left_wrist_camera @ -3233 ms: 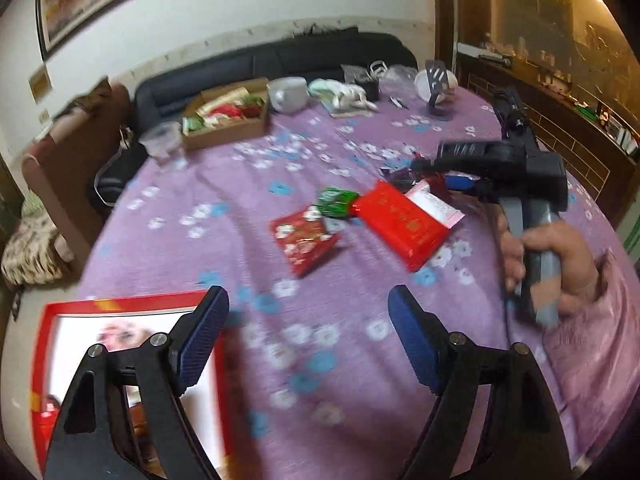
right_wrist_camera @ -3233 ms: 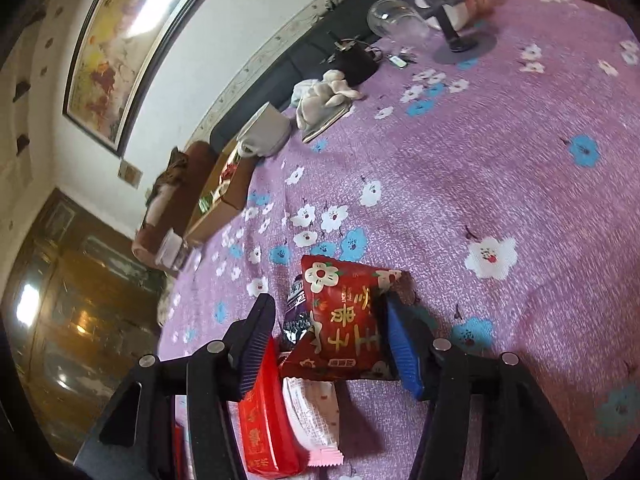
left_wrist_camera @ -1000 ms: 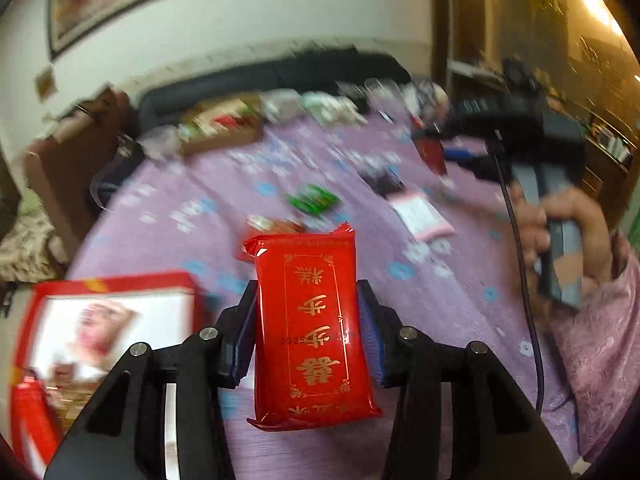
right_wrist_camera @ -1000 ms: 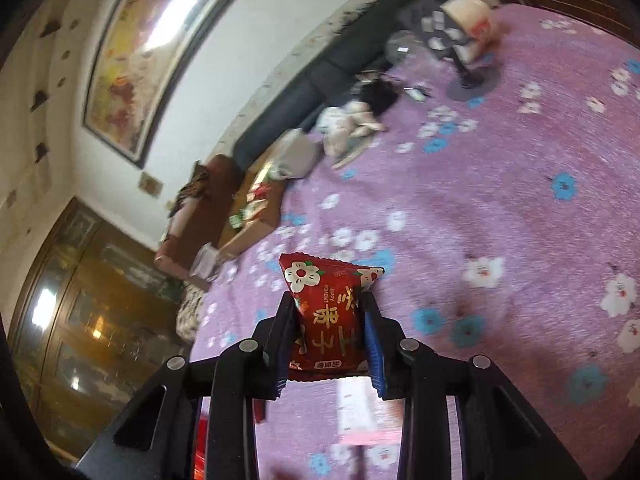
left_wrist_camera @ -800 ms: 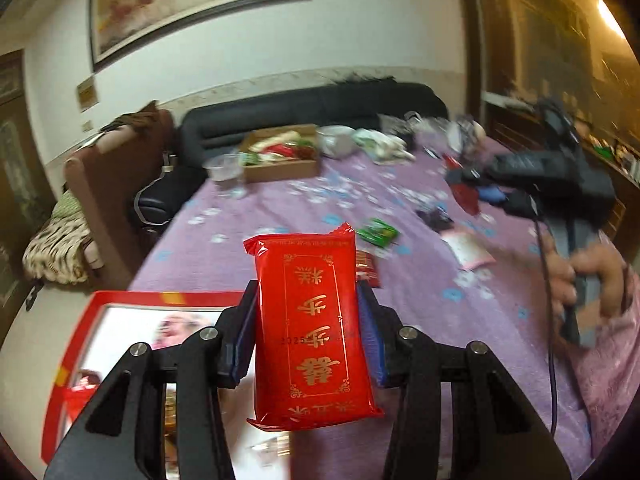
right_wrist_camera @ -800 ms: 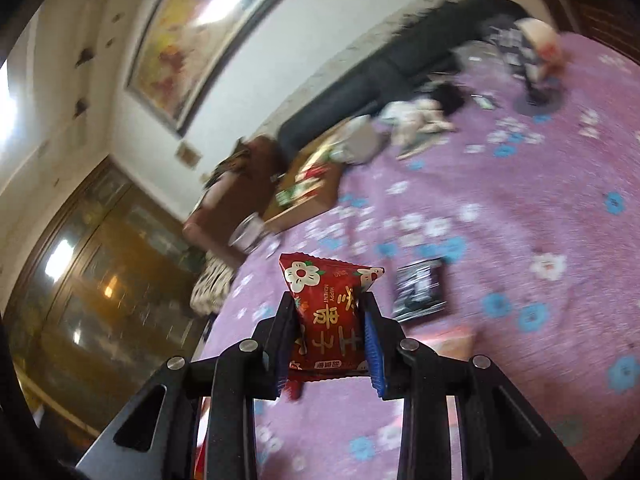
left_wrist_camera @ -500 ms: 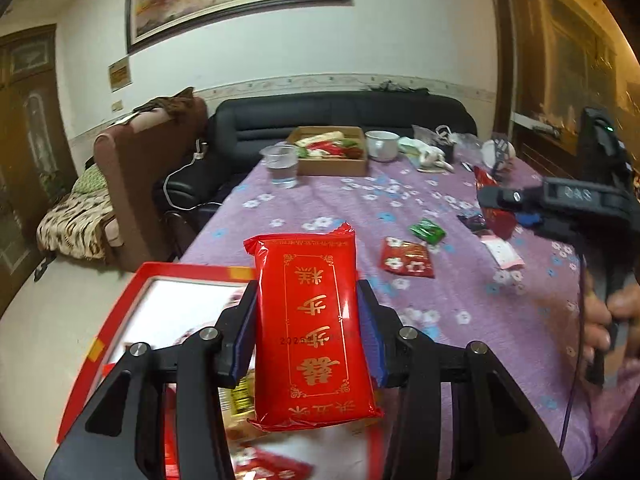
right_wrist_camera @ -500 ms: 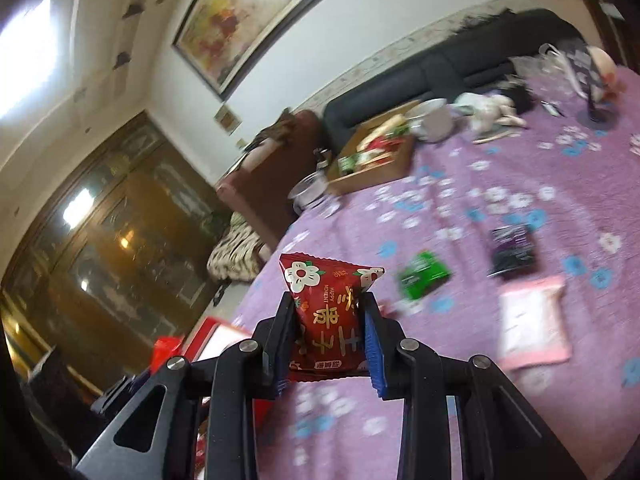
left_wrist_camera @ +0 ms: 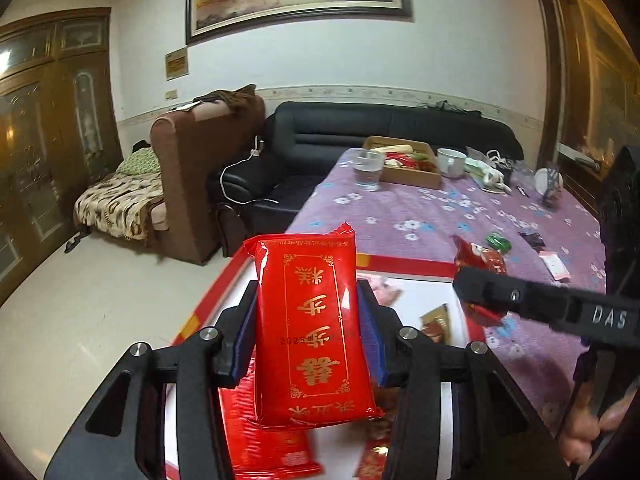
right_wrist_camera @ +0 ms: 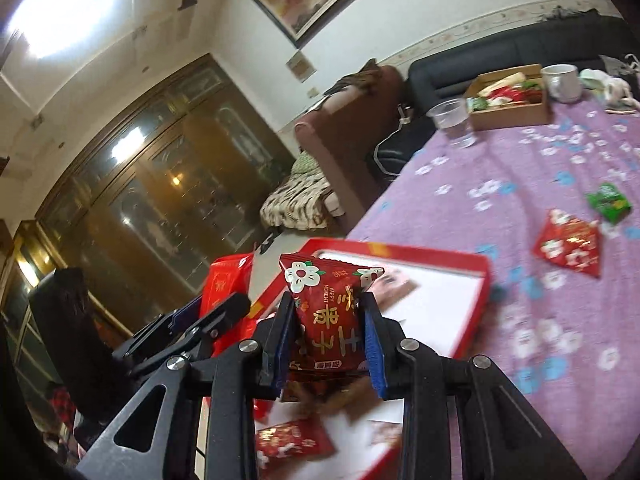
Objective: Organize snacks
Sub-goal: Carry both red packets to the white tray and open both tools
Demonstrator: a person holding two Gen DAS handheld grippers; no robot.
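Both pairs of fingers are clamped on snacks above the red box (left_wrist_camera: pixel 404 267) at the table's near edge: left gripper (left_wrist_camera: pixel 307 334) on a long red packet (left_wrist_camera: pixel 314 328), right gripper (right_wrist_camera: pixel 328 334) on a flowered red pouch (right_wrist_camera: pixel 330 320).

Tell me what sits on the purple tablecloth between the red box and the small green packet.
In the right wrist view, one loose red flowered snack packet lies on the cloth between the red box and the green packet. Otherwise that stretch is bare tablecloth.

Two claws (left_wrist_camera: pixel 308 336) (right_wrist_camera: pixel 326 340) — each gripping one red packet (left_wrist_camera: pixel 316 328) (right_wrist_camera: pixel 330 320) — one red tray (right_wrist_camera: pixel 472 264).
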